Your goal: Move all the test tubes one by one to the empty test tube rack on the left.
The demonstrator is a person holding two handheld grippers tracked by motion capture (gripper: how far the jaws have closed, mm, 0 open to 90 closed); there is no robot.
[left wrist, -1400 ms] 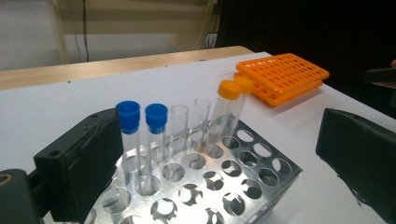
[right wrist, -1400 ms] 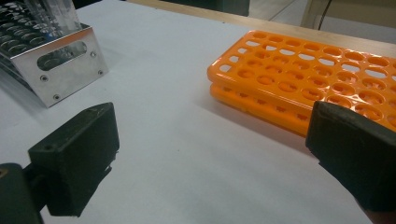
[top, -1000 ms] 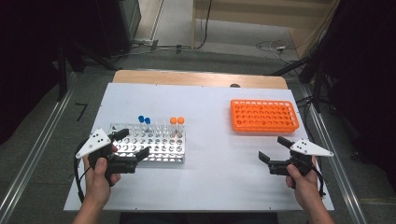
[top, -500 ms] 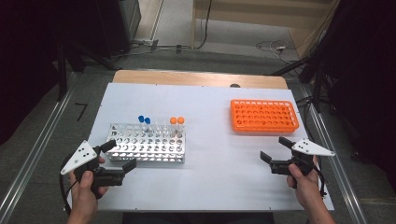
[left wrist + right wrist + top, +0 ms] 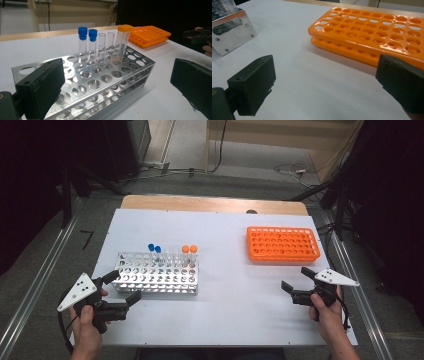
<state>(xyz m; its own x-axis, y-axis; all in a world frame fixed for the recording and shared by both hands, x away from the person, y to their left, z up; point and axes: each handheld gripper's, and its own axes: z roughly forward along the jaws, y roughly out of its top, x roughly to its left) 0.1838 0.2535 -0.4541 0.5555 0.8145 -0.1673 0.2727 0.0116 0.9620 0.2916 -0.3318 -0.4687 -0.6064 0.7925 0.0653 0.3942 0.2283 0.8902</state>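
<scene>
Left gripper (image 5: pixel 122 289): jaws apart, empty, lower left, aimed at perforated silver metal tube rack (image 5: pixel 156 274) holding blue-capped tubes (image 5: pixel 87 41), likely lining up a pick | right gripper (image 5: pixel 295 282): jaws apart, empty, lower right, facing empty orange plastic rack (image 5: pixel 283 243), probably the destination.

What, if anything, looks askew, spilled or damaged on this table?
Nothing stands out. The tubes stand upright in the metal rack, the orange rack lies flat and empty, and no spill shows on the white table.
</scene>
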